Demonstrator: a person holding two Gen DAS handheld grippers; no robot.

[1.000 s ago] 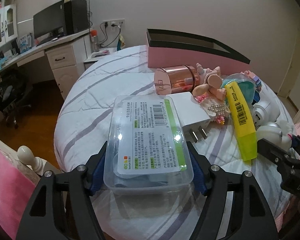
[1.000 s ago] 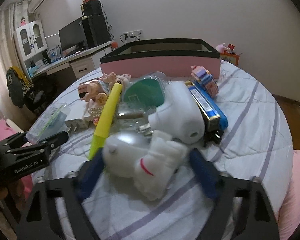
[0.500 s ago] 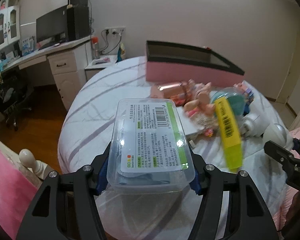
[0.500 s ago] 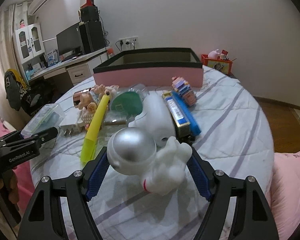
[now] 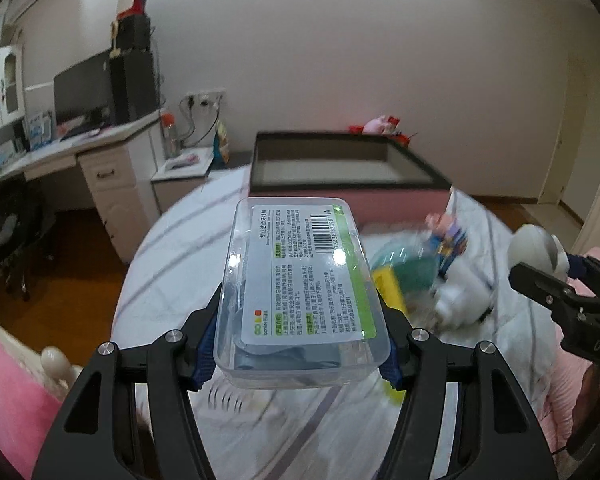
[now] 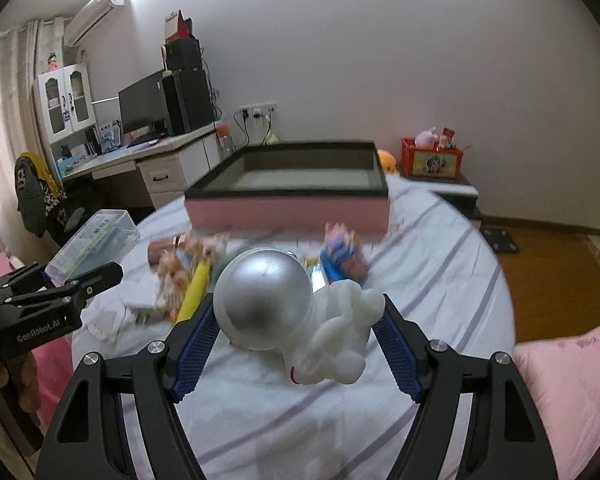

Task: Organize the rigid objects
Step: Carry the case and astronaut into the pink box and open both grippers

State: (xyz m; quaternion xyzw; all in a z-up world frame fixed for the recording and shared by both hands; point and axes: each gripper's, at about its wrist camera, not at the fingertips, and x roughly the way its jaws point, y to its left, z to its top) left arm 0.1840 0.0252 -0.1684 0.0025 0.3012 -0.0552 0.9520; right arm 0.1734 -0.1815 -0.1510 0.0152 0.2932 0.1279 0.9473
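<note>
Left jaws (image 5: 300, 344) clamp clear case (image 5: 300, 292), long axis pointing ahead. Right jaws (image 6: 296, 344) grip astronaut (image 6: 296, 308). Pink box (image 5: 340, 196) lies straight ahead of both, beyond clutter on bed (image 6: 440, 280).

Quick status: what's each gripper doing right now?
Left gripper: shut on the clear plastic box, lifted off the bed.
Right gripper: shut on the astronaut figure, lifted off the bed.

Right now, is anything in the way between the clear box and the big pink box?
Nothing visible blocks it. The left gripper holds the clear box in the air, above the toy pile. The pink box sits open beyond, only bedspread between.
</note>
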